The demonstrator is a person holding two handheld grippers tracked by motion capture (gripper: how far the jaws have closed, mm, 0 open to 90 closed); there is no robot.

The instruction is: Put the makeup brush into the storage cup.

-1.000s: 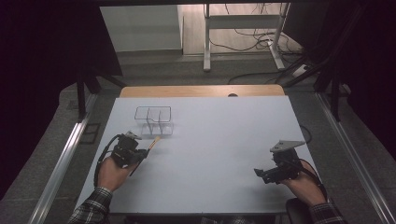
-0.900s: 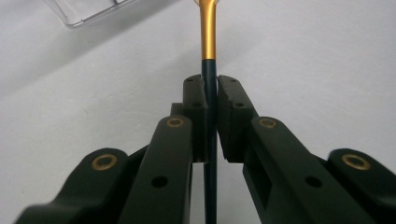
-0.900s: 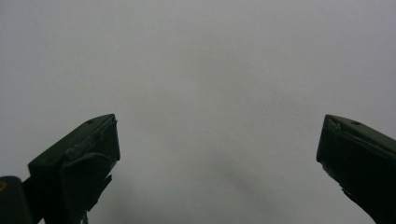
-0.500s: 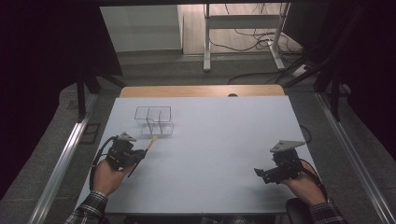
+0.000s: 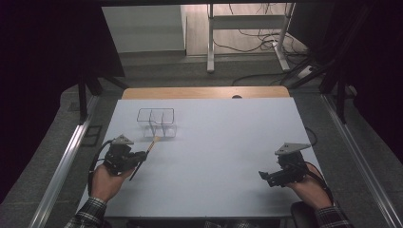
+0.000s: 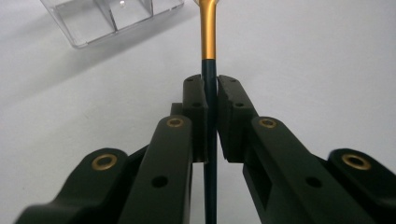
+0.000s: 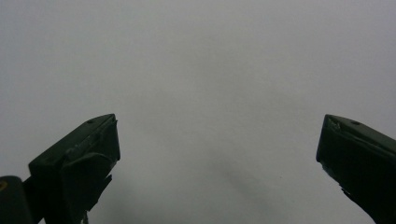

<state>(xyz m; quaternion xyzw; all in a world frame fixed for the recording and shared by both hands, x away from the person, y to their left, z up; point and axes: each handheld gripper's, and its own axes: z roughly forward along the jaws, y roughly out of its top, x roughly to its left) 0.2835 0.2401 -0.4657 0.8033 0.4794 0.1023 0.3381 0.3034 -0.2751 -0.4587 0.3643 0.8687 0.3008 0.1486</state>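
Your left gripper (image 5: 142, 156) sits over the near left part of the white counter (image 5: 223, 142), held in your left hand (image 5: 107, 183), and its jaws are clamped on a thin brush (image 5: 148, 151). In the left gripper view the dark handle runs straight up between the two pads (image 6: 195, 100), with the gold ferrule (image 6: 208, 32) sticking out past the jaw tips toward the clear compartment tray (image 6: 112, 18). From the high view, the brush slants up and to the right, its tip just short of the tray (image 5: 157, 122), which stands on the counter beyond your left gripper. Across the bare middle of the counter, well apart from all this, your right gripper (image 5: 264, 176) rests low near the right edge in your right hand (image 5: 309, 187). Its jaws stand wide apart over plain white surface, with nothing between them
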